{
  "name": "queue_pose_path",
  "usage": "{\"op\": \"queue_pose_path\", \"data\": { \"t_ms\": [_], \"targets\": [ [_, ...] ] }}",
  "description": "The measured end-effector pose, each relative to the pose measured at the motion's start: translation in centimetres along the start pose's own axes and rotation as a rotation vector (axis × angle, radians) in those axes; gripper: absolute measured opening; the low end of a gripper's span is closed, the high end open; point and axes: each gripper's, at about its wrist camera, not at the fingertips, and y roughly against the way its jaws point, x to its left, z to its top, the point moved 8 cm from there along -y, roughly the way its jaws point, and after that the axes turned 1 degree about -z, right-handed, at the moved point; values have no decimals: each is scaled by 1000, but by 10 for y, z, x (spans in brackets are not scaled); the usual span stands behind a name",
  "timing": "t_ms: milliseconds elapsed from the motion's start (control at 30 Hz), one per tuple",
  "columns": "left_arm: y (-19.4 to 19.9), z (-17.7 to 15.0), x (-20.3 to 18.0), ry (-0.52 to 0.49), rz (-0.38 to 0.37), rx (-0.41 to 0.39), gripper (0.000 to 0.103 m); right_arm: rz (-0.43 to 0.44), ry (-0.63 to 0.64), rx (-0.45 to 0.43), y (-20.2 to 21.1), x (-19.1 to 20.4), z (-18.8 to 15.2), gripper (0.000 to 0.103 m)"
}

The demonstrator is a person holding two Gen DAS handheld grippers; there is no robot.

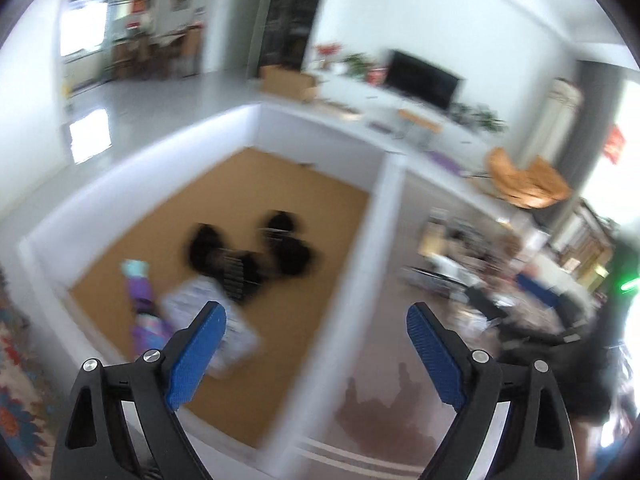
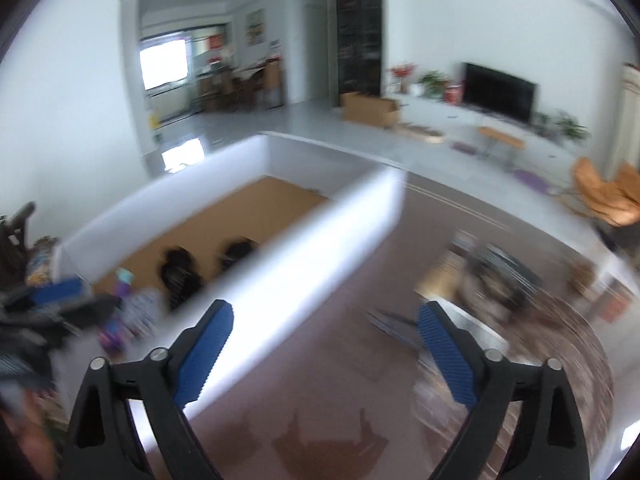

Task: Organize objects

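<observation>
Both pairs of jaws stand wide apart with nothing between them: the left gripper [image 1: 316, 322] hangs over the white box [image 1: 384, 216], the right gripper [image 2: 325, 322] over the brown table [image 2: 320, 360] just past the box's near wall.

Ahead of the left jaws, on the box's tan floor, lie what look like two black hair clips [image 1: 248, 252], springy toothed plastic by the look of them, probably light and stiff, best taken across the body and not the teeth. Motion blur makes that count unsure; the right view also suggests two. Just beside the left jaw lies one pale patterned packet [image 1: 212, 320], likely soft and slippery, best pinched at an edge. Left of it lies one purple object with a teal end [image 1: 142, 304], too blurred to name.

Ahead and to the right of both grippers a pile of unsorted things [image 2: 500, 280] sits on the table, too smeared to count. Beyond are a television [image 2: 498, 90] and a cardboard carton [image 2: 370, 108].
</observation>
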Motion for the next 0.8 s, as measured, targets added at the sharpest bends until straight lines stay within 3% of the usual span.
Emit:
{"op": "queue_pose_path", "data": {
  "t_ms": [133, 233, 367, 500, 800],
  "targets": [
    [16, -38, -75, -101, -195, 16, 93, -147, -98, 69, 22, -76, -79, 97],
    [8, -79, -124, -236, -265, 63, 93, -245, -166, 144, 41, -130, -139, 97],
    [-22, -127, -153, -389, -217, 127, 93, -310, -254, 211, 59, -167, -186, 97],
    [-47, -158, -155, -455, -166, 186, 92, -325, -335, 240, 68, -189, -208, 98],
    [-85, -173, -132, -482, -66, 218, 92, -330, -278, 261, 63, -178, -209, 98]
  ]
}}
